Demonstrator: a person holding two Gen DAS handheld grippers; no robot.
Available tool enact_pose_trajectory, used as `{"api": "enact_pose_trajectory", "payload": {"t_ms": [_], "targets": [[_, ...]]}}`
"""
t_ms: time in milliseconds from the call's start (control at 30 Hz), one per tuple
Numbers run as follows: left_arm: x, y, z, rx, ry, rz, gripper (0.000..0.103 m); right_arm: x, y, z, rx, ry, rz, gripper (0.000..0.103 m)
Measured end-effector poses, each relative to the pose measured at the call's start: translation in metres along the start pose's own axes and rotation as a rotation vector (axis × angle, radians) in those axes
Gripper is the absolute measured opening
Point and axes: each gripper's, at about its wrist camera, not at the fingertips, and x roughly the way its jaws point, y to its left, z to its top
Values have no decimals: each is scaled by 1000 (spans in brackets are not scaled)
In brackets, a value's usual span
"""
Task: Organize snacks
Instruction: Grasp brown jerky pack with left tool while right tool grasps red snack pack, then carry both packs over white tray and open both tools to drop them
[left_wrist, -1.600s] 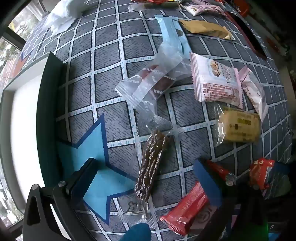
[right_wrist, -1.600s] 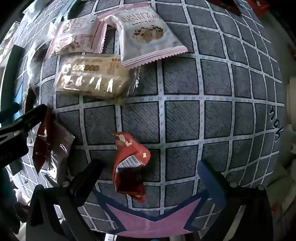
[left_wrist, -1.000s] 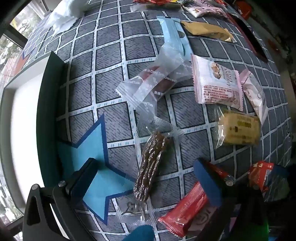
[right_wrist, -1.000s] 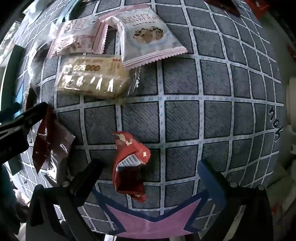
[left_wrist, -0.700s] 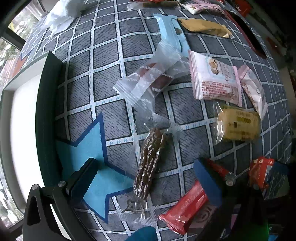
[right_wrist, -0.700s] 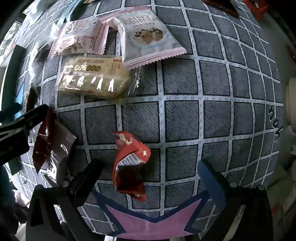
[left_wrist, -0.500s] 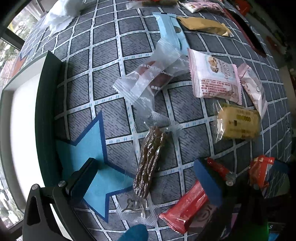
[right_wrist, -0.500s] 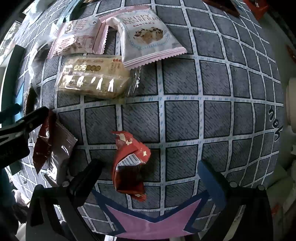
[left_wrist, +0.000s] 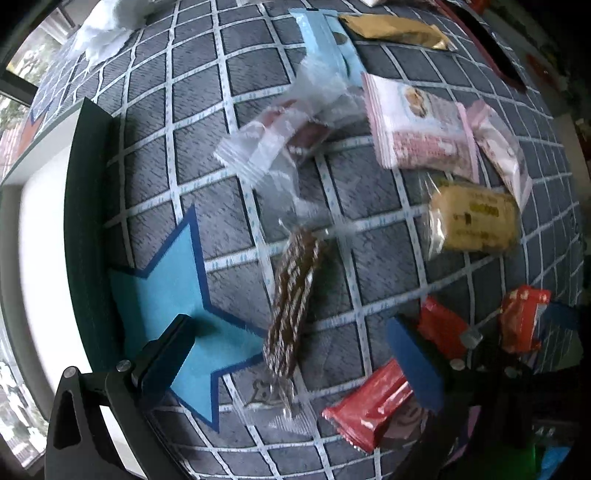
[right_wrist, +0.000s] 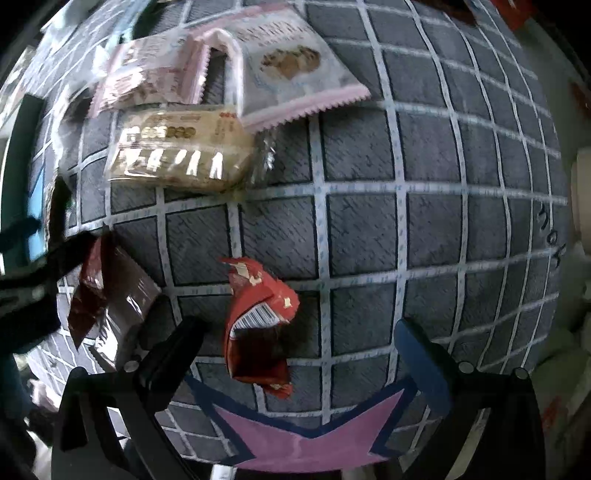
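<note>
Both grippers, your left (left_wrist: 288, 354) and right (right_wrist: 299, 350), hover spread wide and empty: a dark jerky strip (left_wrist: 293, 295) lies between the left fingers, a red wrapper (right_wrist: 258, 325) between the right; sorting looks barely begun.

Jerky strip (left_wrist: 293, 295) sits mid-mat (left_wrist: 147, 173), clear wrapper (left_wrist: 273, 144) at its 12 o'clock, biscuit pack (left_wrist: 474, 221) at 3, snack bar (left_wrist: 369, 402) down at 5.
</note>
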Motion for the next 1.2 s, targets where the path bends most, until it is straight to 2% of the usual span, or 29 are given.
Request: {"api": "enact_pose_trajectory", "payload": {"t_ms": [100, 133, 167, 200, 233, 400, 500, 633, 733, 867, 933, 1000, 1200], "targets": [[-4, -4, -8, 9, -25, -3, 84, -11, 4, -8, -31, -33, -10, 81], [-6, -6, -10, 10, -35, -7, 73, -15, 5, -10, -46, -44, -17, 64], [-9, -8, -13, 14, -49, -10, 59, -19, 6, -11, -62, -58, -23, 37], [-11, -11, -13, 24, -61, -11, 52, -22, 6, -12, -76, -68, -27, 28], [-13, -12, -14, 28, -65, -13, 44, -22, 2, -12, -70, -62, 11, 28], [-21, -9, -18, 6, -66, -105, 41, -32, -31, -11, 53, -65, 221, 28], [-39, -5, -26, 4, -102, -139, 41, -42, -38, -12, 57, -68, 268, 28], [-70, 9, -37, -19, -162, -170, 41, -62, -29, -14, 17, -80, 299, 28], [-90, 25, -41, -44, -203, -169, 41, -73, -3, -17, -28, -85, 320, 28], [-110, 91, -51, -146, -253, -132, 42, -86, 39, -16, -133, -87, 353, 28], [-111, 119, -63, -199, -261, -106, 42, -91, 77, -17, -203, -92, 364, 28], [-107, 155, -77, -268, -253, -65, 42, -98, 113, -13, -275, -93, 381, 28], [-73, 217, -104, -412, -192, 22, 43, -101, 208, -4, -419, -72, 416, 28]]}}
